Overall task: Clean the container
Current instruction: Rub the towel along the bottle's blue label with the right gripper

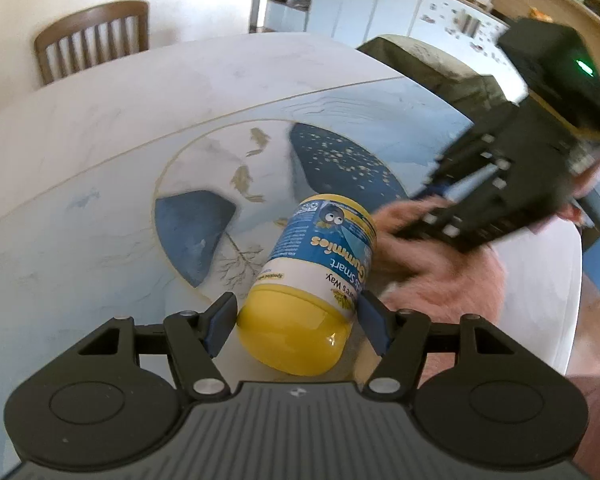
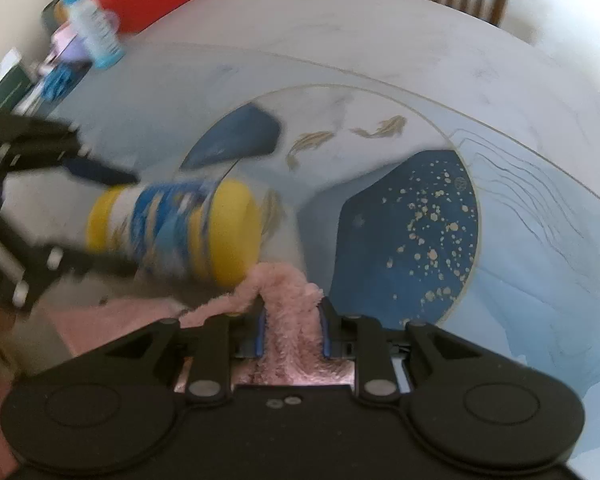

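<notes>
Left gripper (image 1: 296, 324): fingers set against both sides of the yellow lid end of the container (image 1: 320, 268), grasping it. The container is a gummies jar with a blue and white label, held lying roughly horizontal above the table (image 1: 100, 128), lid toward the camera, base pointing toward 12 o'clock. Contact of the pads with the lid looks firm on the left; on the right the pad sits at the label edge.

Right gripper (image 2: 293, 320): clenched on a pink fluffy cloth (image 2: 288, 292), which bunches up between the fingers and spills out toward 11 o'clock. The cloth tip touches the yellow base of the jar in the right wrist view, at 10 o'clock from the fingertips. Motion blur obscures the exact contact patch.

In the left wrist view the right gripper enters from 3 o'clock, with the cloth beside the jar at its right flank.

Table surface bears a printed blue and gold fish design. A wooden chair (image 1: 92, 40) stands at 11 o'clock beyond the table
</notes>
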Demonstrator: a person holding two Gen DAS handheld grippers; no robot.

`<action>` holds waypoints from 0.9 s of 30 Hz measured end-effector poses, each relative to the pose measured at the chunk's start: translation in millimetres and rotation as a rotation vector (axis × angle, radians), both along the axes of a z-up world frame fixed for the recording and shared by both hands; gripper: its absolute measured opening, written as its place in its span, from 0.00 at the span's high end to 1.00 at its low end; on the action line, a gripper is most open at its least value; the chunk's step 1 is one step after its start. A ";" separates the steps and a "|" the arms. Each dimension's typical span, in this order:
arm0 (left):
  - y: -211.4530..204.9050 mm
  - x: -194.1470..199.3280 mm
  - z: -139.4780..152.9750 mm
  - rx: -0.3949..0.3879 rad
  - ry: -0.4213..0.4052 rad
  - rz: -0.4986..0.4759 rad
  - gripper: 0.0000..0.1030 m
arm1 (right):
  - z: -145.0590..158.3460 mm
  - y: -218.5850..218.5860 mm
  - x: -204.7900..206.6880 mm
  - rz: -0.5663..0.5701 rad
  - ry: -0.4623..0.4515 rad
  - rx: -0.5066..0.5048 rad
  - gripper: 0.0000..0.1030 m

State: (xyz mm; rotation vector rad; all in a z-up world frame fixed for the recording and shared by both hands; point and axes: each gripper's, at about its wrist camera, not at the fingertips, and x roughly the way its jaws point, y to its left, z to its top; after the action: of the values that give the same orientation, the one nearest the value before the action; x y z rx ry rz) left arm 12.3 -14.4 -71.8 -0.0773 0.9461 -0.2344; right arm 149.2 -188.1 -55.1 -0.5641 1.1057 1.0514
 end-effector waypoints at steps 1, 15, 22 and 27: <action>2.1 1.1 -0.2 -0.011 0.006 0.012 0.36 | 3.0 -2.0 -1.5 0.005 -0.009 -0.004 0.77; 12.4 11.3 -0.1 -0.025 0.012 0.073 0.36 | 69.2 32.0 -15.8 0.038 -0.086 0.276 0.77; 13.4 9.9 1.4 0.001 -0.002 0.069 0.36 | 43.7 65.3 -31.9 0.146 -0.079 0.218 0.77; 17.2 10.4 1.9 -0.013 -0.006 0.075 0.37 | 43.4 63.1 -27.2 0.132 -0.083 0.214 0.76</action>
State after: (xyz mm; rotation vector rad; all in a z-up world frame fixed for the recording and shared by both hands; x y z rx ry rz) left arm 22.8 2.8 -69.9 -0.1238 0.9338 -0.1719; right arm 122.0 -125.1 -11.7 -0.5091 0.8800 1.2331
